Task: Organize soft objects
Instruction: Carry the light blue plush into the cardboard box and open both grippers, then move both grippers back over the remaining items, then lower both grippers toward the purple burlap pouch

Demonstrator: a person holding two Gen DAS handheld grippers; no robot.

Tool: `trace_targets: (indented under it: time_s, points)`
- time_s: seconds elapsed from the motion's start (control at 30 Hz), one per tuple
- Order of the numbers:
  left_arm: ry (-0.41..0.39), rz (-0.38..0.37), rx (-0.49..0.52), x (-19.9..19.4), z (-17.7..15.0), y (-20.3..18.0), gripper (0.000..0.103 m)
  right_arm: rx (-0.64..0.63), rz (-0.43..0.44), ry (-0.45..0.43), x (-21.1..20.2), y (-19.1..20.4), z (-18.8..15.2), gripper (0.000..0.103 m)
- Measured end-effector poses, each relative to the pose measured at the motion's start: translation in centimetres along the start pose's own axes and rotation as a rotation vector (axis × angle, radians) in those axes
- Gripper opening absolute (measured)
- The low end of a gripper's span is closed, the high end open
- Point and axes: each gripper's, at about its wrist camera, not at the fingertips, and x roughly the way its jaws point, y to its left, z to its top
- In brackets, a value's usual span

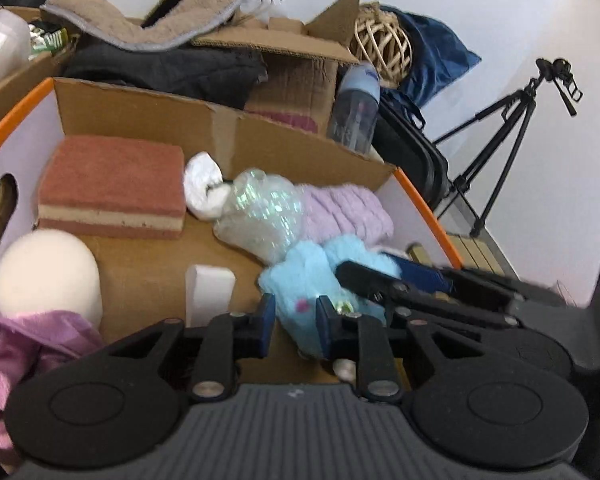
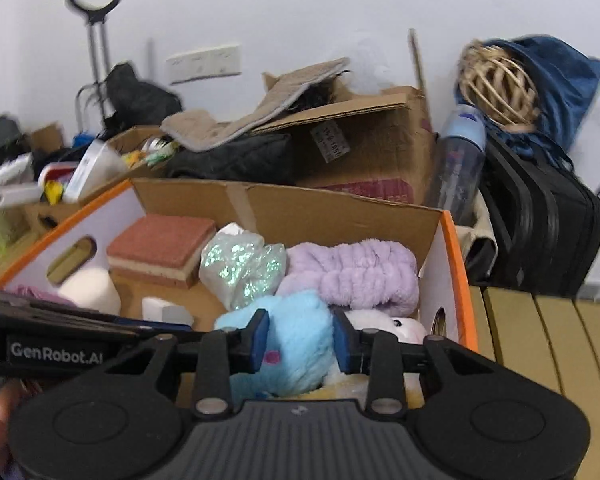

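A light blue plush toy (image 1: 300, 292) (image 2: 296, 344) hangs low over the front of an orange-rimmed cardboard box (image 1: 420, 196) (image 2: 456, 264). My left gripper (image 1: 296, 314) is shut on it, and the fluff fills the narrow gap between its blue pads. My right gripper (image 2: 300, 336) is shut on the same toy from the other side; in the left wrist view the right gripper (image 1: 380, 276) reaches in from the right. In the box lie a red-brown sponge (image 1: 112, 184), a white foam cylinder (image 1: 48, 272), a white block (image 1: 210, 288), a shiny crinkled bag (image 1: 260, 216), a lilac fluffy band (image 1: 348, 212) and a white plush (image 2: 396, 326).
Purple cloth (image 1: 28, 344) drapes at the box's near left. Behind stand more cardboard boxes (image 2: 364, 148) with a beige mat and dark clothes, a water bottle (image 2: 456, 160), a wicker ball (image 2: 496, 88), a black suitcase (image 2: 540, 224) and a tripod (image 1: 512, 132). Wooden slats (image 2: 540, 340) lie right of the box.
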Motion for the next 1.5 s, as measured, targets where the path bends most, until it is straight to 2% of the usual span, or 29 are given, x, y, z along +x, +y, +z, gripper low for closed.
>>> trace_targets:
  time_s: [0.03,0.13,0.23,0.4,0.53,0.67,0.73,0.8,0.9,1.03,1.1,1.17,1.2,1.33,1.4,1.5]
  points:
    - [-0.001,-0.001,0.016,-0.3,-0.1,-0.4,0.022,-0.004,0.014,0.001,-0.1,-0.3,0.0,0.031]
    - [-0.045,-0.013,0.053,-2.8,-0.1,-1.1,0.023,0.091,0.057,0.0,-1.0,-1.9,0.2,0.033]
    - [-0.113,-0.01,0.104,-7.7,0.6,-2.1,0.024,0.12,0.044,-0.02,-4.3,-1.7,0.8,0.035]
    - [-0.2,0.075,0.172,-16.8,1.2,-2.7,0.027,0.092,0.012,-0.115,-13.5,-0.8,3.3,0.034]
    - [-0.255,0.136,0.156,-23.4,0.8,-2.9,0.03,0.08,-0.026,-0.176,-21.2,-0.1,4.8,0.035]
    - [-0.307,0.195,0.2,-28.3,-1.4,-4.7,0.036,0.074,-0.034,-0.218,-26.9,1.4,4.6,0.045]
    - [-0.367,0.272,0.28,-30.5,-4.3,-6.0,0.048,0.064,-0.034,-0.245,-29.3,2.3,3.4,0.046]
    - [-0.399,0.276,0.328,-32.5,-8.2,-6.9,0.07,0.04,-0.031,-0.287,-32.0,3.8,1.0,0.048]
    - [-0.408,0.261,0.339,-34.7,-13.2,-7.4,0.077,0.018,0.004,-0.323,-34.7,6.0,-2.8,0.051]
    - [-0.478,0.309,0.356,-37.8,-18.3,-8.2,0.087,-0.04,0.028,-0.318,-37.3,9.6,-7.2,0.055]
    - [-0.522,0.307,0.362,-39.6,-21.3,-8.3,0.098,-0.078,0.035,-0.341,-39.2,11.5,-9.8,0.068]
    - [-0.561,0.311,0.377,-41.0,-24.7,-8.2,0.102,-0.087,0.048,-0.377,-41.0,13.0,-12.7,0.077]
    - [-0.572,0.315,0.376,-41.5,-26.4,-8.0,0.103,-0.081,0.063,-0.386,-41.8,13.6,-14.4,0.077]
    - [-0.533,0.319,0.326,-41.9,-32.1,-5.9,0.103,-0.01,0.079,-0.408,-44.0,15.8,-21.3,0.082]
    - [-0.477,0.32,0.29,-41.2,-33.1,-4.8,0.103,0.041,0.089,-0.39,-43.9,16.3,-24.0,0.083]
    - [-0.448,0.333,0.285,-39.9,-32.7,-3.9,0.103,0.04,0.082,-0.326,-42.7,16.6,-25.1,0.083]
